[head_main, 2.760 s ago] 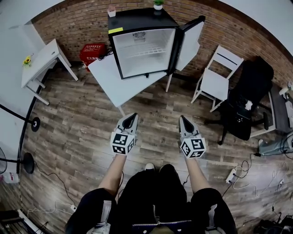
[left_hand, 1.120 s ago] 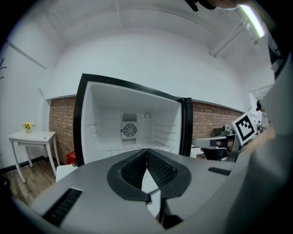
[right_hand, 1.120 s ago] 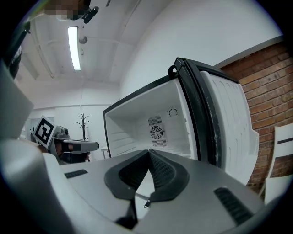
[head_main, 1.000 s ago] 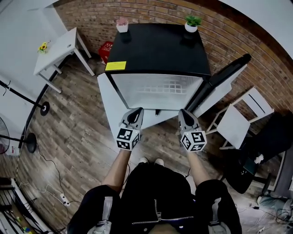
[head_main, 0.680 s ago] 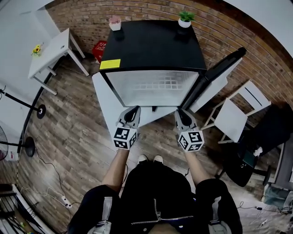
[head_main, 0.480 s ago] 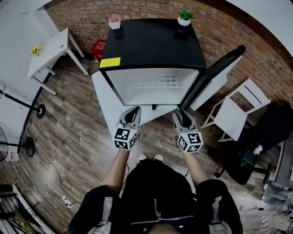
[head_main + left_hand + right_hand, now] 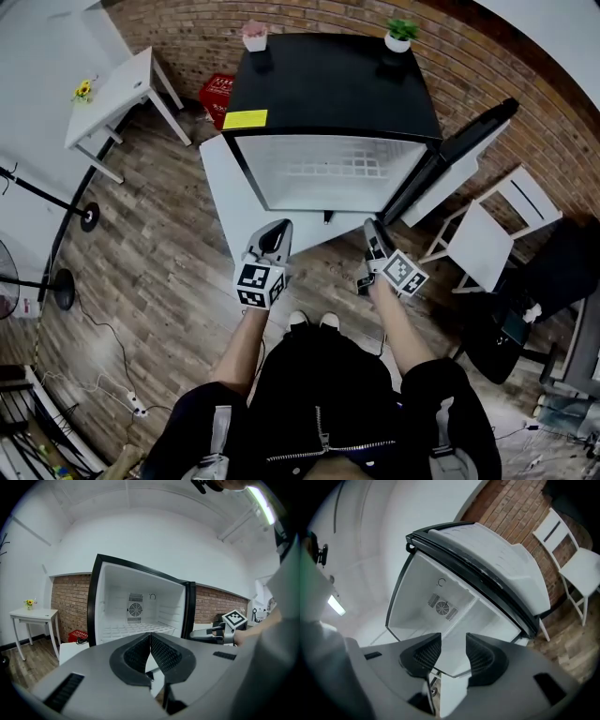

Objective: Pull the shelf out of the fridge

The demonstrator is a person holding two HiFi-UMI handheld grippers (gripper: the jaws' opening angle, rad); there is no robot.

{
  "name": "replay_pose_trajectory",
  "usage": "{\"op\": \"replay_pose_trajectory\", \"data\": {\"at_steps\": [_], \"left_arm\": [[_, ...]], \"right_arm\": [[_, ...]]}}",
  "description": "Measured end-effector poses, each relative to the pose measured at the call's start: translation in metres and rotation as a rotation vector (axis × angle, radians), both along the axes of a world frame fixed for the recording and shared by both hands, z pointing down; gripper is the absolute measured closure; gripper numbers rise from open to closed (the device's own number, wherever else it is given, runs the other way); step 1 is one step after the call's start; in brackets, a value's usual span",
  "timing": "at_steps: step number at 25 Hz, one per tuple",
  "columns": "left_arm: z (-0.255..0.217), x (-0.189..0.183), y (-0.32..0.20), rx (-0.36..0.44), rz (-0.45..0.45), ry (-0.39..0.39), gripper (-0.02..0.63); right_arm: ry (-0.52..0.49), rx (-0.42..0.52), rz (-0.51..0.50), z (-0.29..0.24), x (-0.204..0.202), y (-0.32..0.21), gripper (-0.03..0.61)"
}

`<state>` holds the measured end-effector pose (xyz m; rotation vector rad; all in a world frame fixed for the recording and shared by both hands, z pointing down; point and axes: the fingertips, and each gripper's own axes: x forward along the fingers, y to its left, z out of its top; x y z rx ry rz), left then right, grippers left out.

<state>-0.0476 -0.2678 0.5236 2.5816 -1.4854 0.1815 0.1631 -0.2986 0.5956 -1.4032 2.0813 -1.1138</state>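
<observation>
A black fridge (image 7: 333, 89) stands on a white table (image 7: 220, 187) with its door (image 7: 459, 155) swung open to the right. Inside its white interior a white wire shelf (image 7: 342, 169) lies level, also seen in the left gripper view as the shelf (image 7: 133, 630) under the fan. My left gripper (image 7: 280, 227) is shut and empty, just short of the fridge's front. My right gripper (image 7: 373, 232) is rolled onto its side in front of the opening. Its jaws have just been opening and nothing is between them (image 7: 452, 653).
Two small potted plants (image 7: 255, 36) (image 7: 401, 36) sit on top of the fridge. A white folding chair (image 7: 487, 244) stands right of the door, a black office chair (image 7: 544, 281) beyond it. A small white side table (image 7: 112, 94) and a red crate (image 7: 217, 94) are at the left.
The right gripper has rolled onto its side, dropped a little and opened its jaws. The left gripper has stayed shut and edged slightly toward the fridge.
</observation>
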Motion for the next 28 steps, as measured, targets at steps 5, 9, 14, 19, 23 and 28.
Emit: {"op": "replay_pose_trajectory", "data": {"at_steps": [5,9,14,19,23,28], "left_arm": [[0.004,-0.012,0.0,-0.009,-0.018,0.001,0.593],[0.007,-0.02,-0.004,-0.02,-0.031,0.017,0.592],[0.01,-0.03,-0.011,-0.03,-0.051,0.025,0.593],[0.013,-0.039,-0.017,-0.047,-0.068,0.036,0.592],[0.014,-0.044,-0.021,-0.047,-0.076,0.037,0.592],[0.015,-0.053,-0.025,-0.054,-0.09,0.039,0.592]], "right_arm": [[-0.129,-0.044,0.049,0.01,-0.004,-0.031,0.434],[-0.197,-0.059,0.109,0.015,-0.003,-0.062,0.442],[-0.292,-0.087,0.191,0.02,0.002,-0.101,0.433],[-0.319,-0.089,0.243,0.02,0.004,-0.128,0.437],[-0.376,-0.084,0.286,0.02,0.006,-0.145,0.439],[-0.432,-0.09,0.326,0.02,0.01,-0.162,0.457]]}}
